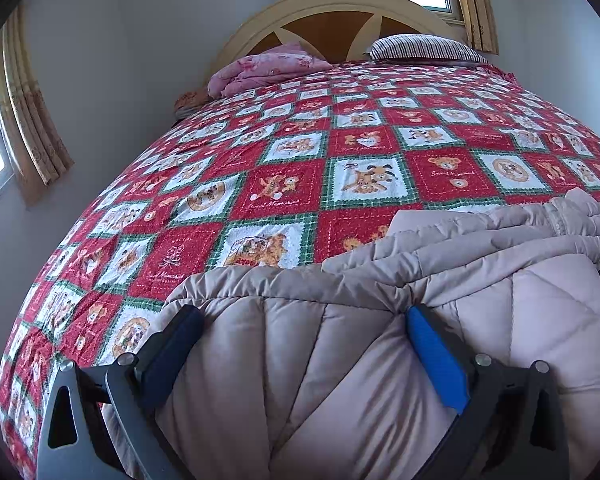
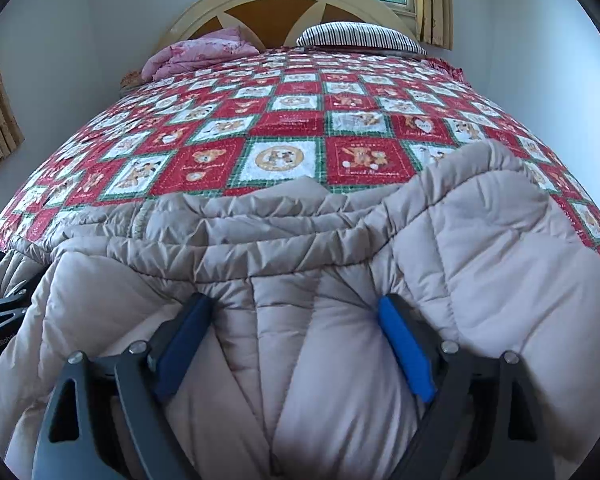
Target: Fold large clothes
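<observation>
**Both claws wide over the padded coat**

While your left gripper [image 1: 304,322] stands spread wide, the beige quilted coat [image 1: 380,340] bulges between its blue pads [image 1: 436,360], nothing pinched. Your right gripper [image 2: 296,312] is likewise splayed across the same coat [image 2: 300,240], gripping nothing. That coat lies bunched at the near end of the red patchwork bedspread [image 1: 260,160]; a striped pillow [image 2: 360,36] and pink bedding [image 2: 204,50] sit by the headboard [image 1: 332,4].

Beige quilted coat [image 2: 300,248]; red-green checked bedspread [image 1: 260,168]
</observation>
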`<state>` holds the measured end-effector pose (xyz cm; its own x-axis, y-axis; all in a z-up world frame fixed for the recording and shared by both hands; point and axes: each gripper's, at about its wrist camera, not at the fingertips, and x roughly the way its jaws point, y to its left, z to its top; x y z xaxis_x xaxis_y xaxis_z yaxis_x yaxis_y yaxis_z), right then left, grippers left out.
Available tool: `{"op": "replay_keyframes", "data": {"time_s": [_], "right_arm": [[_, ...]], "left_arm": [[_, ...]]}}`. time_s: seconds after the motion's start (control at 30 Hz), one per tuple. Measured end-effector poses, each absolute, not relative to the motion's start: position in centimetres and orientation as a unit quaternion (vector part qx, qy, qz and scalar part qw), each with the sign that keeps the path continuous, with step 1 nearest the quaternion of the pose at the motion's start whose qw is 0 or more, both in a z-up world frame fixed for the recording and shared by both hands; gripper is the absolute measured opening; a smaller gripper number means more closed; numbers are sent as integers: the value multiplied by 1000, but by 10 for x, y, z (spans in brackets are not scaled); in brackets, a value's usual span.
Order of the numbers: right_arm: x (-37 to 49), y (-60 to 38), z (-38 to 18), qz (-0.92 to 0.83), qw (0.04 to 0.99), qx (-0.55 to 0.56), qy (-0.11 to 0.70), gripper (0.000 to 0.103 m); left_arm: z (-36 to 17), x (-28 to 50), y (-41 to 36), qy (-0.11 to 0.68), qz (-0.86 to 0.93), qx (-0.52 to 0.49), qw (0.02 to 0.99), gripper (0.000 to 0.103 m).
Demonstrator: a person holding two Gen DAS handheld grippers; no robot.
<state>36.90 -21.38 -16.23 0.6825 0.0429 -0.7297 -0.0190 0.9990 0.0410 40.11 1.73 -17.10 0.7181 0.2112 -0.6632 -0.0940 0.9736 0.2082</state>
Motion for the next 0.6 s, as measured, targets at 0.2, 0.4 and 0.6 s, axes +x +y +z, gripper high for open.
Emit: {"op": "replay_keyframes", "data": {"time_s": [0.2, 0.4, 0.6], "right_arm": [[371, -212, -164, 12, 916, 9, 401, 89], [372, -211, -165, 9, 915, 8, 402, 90], [374, -211, -167, 5, 915, 7, 403, 90]], "left_arm": [[-172, 402, 16, 366, 84, 83, 923, 102], [-173, 402, 15, 367, 86, 86, 922, 102], [-172, 403, 15, 367, 89, 93, 921, 102]]}}
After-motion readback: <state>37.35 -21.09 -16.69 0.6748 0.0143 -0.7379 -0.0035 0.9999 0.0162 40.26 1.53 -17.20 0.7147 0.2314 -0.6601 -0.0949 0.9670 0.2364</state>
